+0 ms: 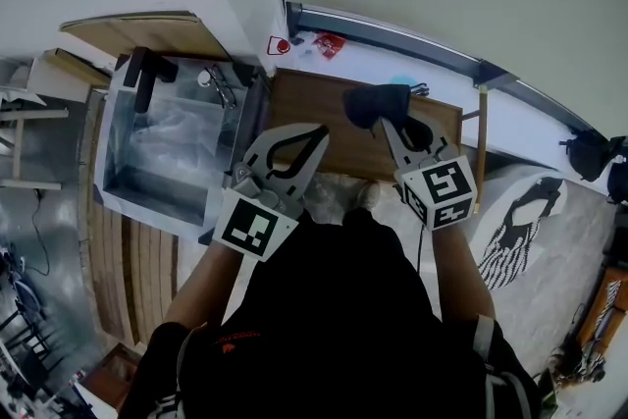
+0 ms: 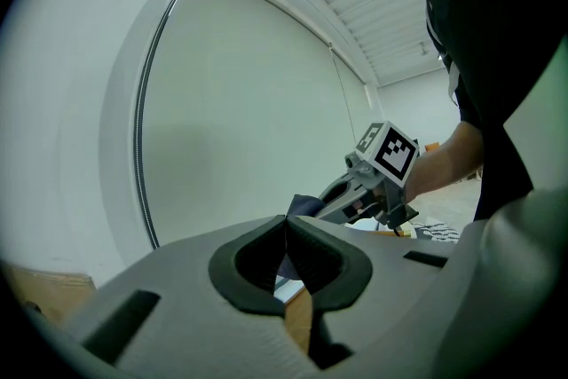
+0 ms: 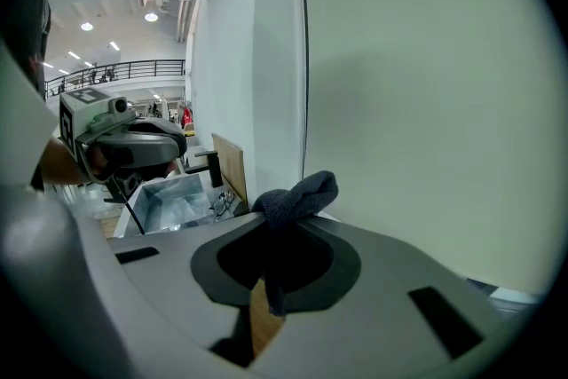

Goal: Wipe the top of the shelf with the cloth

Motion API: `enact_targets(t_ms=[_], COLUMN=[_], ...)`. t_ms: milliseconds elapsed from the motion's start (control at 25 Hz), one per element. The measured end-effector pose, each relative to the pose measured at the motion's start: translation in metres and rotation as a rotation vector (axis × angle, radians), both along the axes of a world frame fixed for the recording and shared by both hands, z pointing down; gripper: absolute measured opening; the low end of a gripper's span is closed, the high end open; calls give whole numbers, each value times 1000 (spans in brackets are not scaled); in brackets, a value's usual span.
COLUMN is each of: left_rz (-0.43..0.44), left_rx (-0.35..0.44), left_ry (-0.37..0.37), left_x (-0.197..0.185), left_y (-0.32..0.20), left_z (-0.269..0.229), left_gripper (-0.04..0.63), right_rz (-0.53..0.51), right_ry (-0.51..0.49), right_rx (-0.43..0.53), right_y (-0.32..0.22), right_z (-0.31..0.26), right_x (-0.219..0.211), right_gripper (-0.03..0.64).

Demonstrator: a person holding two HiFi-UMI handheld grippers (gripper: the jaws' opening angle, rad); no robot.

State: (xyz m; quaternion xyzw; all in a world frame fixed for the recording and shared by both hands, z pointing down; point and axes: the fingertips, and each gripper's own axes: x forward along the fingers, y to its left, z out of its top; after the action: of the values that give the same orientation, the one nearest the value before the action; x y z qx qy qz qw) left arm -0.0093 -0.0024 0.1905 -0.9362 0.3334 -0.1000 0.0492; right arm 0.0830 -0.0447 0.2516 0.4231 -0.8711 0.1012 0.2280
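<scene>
1 cloth (image 1: 378, 103) grasped by right tool (image 3: 284, 217) over shelf (image 1: 294, 98) | left tool (image 2: 286, 222) clenched, empty

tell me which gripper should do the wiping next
Right. The right gripper is shut on the dark cloth, held over the wooden shelf top. The left gripper is shut with nothing between its jaws.

Black shirt (image 1: 334, 309), grey left gripper (image 1: 320, 130) and right gripper (image 1: 386, 122) — black-padded jaws, black-and-white marker cubes (image 1: 257, 225).
</scene>
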Motion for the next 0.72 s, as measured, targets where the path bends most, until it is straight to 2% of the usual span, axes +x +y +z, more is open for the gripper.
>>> enact_targets(t_ms=[720], left_rz=[20], left_rx=[7], left_ry=[-5], left_x=[15], left_y=[-7], left_z=[-1], left_gripper=[21], right_rz=[2], right_ry=[-7], right_rx=[-3], right_y=[-4], right_z=[0], right_x=[9], right_gripper=[26])
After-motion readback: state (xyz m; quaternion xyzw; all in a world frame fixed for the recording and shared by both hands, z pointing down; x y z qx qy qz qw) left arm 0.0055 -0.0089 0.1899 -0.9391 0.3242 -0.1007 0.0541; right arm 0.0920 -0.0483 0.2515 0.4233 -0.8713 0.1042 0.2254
